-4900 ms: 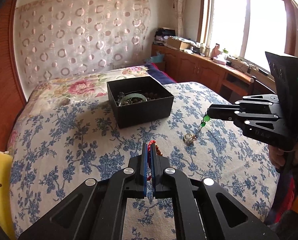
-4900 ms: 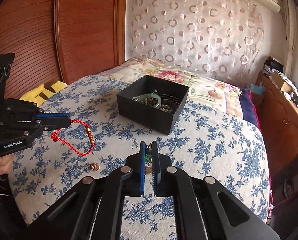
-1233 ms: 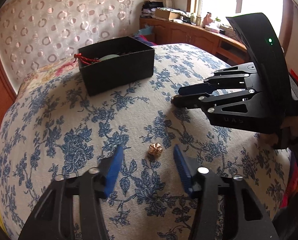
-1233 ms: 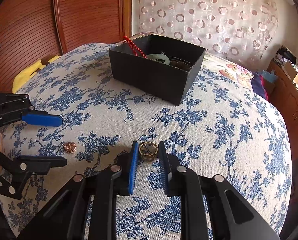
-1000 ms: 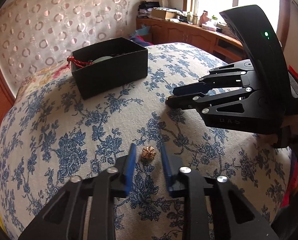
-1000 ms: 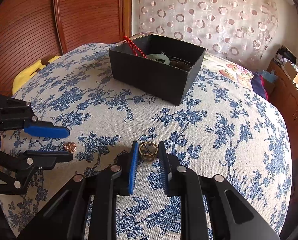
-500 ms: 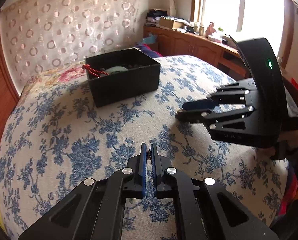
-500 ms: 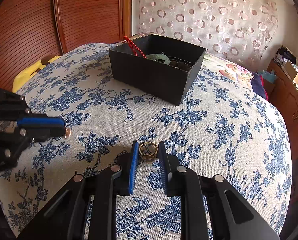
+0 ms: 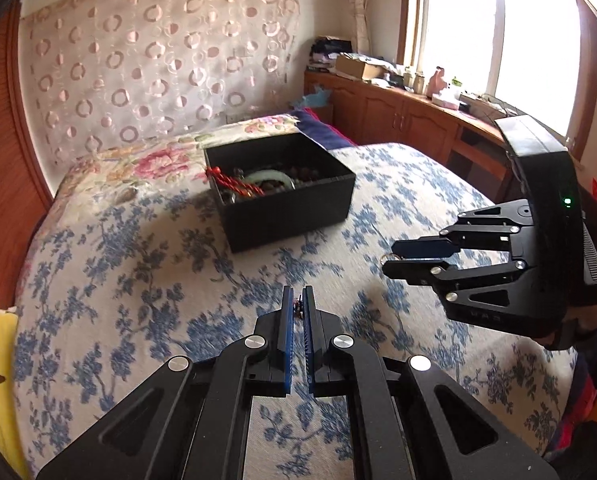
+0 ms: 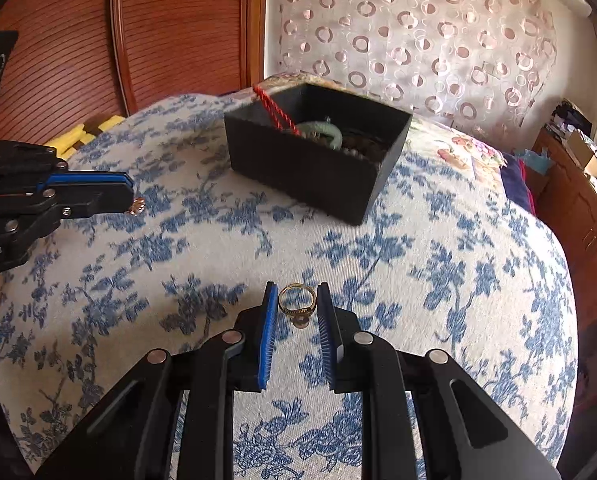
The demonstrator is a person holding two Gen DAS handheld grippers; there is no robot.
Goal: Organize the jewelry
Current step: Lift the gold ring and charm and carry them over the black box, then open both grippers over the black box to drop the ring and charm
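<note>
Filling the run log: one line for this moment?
left tool: shut on copper charm | right tool: shut on gold ring | black box: open

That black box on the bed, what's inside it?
The box holds a red cord bracelet hanging over the rim, a pale green bangle and dark brown beads. Anything underneath them, and the box floor, is covered.
</note>
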